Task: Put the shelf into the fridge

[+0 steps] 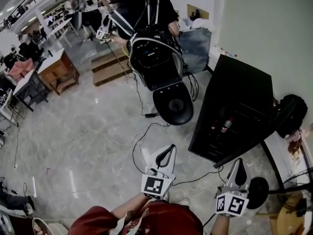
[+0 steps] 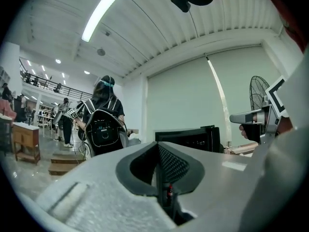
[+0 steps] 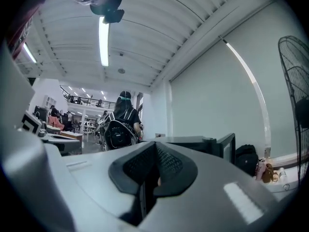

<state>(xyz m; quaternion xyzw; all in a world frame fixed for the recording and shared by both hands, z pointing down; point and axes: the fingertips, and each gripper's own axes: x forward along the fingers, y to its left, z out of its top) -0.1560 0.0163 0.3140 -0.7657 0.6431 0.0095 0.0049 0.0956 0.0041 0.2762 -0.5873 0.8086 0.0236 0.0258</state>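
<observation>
Pale polished floor [image 1: 83, 146] strewn with cables [image 1: 139, 143] runs to a light wall, where a small black fridge [image 1: 242, 99] stands with its front open and a bottle [image 1: 226, 125] on a rack inside. A person wearing a backpack [image 1: 156, 58] stands further off. The left gripper [image 1: 168, 155] and the right gripper [image 1: 238, 173] are both raised in front of the fridge, each with jaws pressed together on nothing. I cannot pick out a loose shelf anywhere, so the task looks barely begun. The next move would be to find the shelf, open a claw and grip its edge.
</observation>
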